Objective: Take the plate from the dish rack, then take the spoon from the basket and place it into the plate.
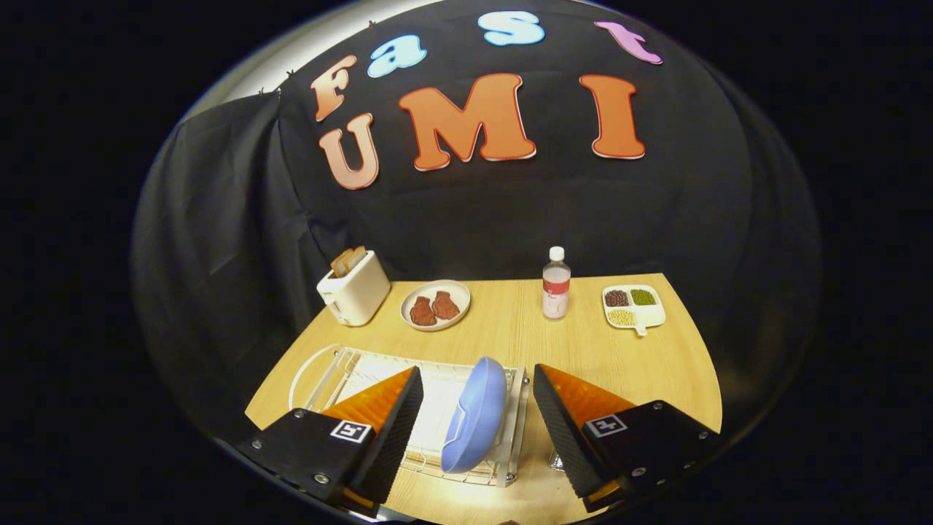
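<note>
While the gripper hangs spread, touching nothing, the blue plate stands on edge in the dish rack between its fingers; risk: an off-centre closure tips the plate or drags the rack.

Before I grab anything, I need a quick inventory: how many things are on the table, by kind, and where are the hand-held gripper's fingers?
Plates: 2, blue plate upright in the rack, white plate with meat
Rack: 1
Toaster: 1
Bottle: 1
Tray: 1, with beans
Total: 6
Hand-held gripper: open, fingers either side of the blue plate, not touching.
</note>
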A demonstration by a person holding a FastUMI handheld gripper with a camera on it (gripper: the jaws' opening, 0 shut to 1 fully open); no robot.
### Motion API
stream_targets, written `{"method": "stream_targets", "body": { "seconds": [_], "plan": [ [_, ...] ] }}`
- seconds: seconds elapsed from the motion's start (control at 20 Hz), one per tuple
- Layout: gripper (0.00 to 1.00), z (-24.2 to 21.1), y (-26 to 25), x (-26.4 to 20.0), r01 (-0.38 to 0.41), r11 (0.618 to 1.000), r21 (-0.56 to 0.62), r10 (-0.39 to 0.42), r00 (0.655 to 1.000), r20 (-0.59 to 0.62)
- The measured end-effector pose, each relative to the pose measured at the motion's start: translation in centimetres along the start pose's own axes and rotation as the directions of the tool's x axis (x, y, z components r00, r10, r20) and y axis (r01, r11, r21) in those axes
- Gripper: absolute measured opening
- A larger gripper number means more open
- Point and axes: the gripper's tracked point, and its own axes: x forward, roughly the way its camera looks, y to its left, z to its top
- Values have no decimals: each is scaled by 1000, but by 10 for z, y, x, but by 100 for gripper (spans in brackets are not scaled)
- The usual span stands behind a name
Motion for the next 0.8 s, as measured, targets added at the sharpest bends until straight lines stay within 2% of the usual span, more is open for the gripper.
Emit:
{"method": "stream_targets", "body": {
  "seconds": [0.2, 0.5, 0.6, 0.65, 0.8],
  "plan": [
    [87, -34, 0, 35, 23, 1000, -4, -24, 987, -159],
    [73, -70, 2, 65, 70, 996, -58, -84, 948, -308],
    [65, -82, 8, 71, 80, 994, -69, -99, 931, -351],
    [58, -87, 11, 74, 84, 994, -75, -106, 923, -370],
    [49, -107, 15, 79, 112, 990, -87, -139, 891, -432]
  ]
}}
